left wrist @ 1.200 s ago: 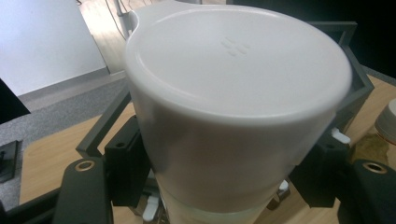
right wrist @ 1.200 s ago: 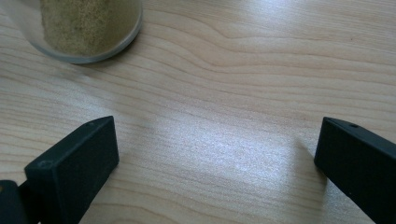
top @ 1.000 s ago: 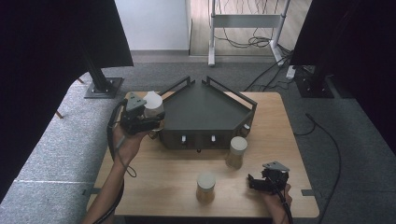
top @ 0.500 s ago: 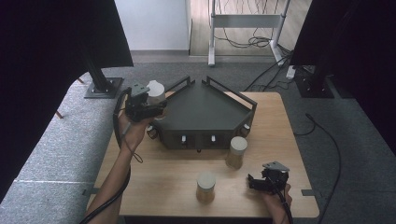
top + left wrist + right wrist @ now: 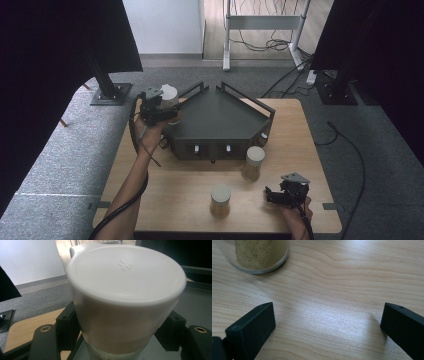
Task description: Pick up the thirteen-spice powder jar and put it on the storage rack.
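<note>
Your left gripper (image 5: 159, 107) clamps a white-lidded jar (image 5: 169, 95), upright, at the dark tray's (image 5: 220, 117) left corner; the tray bed lies just right. Your right gripper (image 5: 280, 195) rests open, empty, well apart from the tray.

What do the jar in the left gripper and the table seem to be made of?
The jar has a matte white lid, probably plastic: smooth, with a moulded mark on top. Its body below looks like clear glass or plastic; I cannot tell which. The table looks like pale wood or wood laminate, with visible grain lines.
</note>
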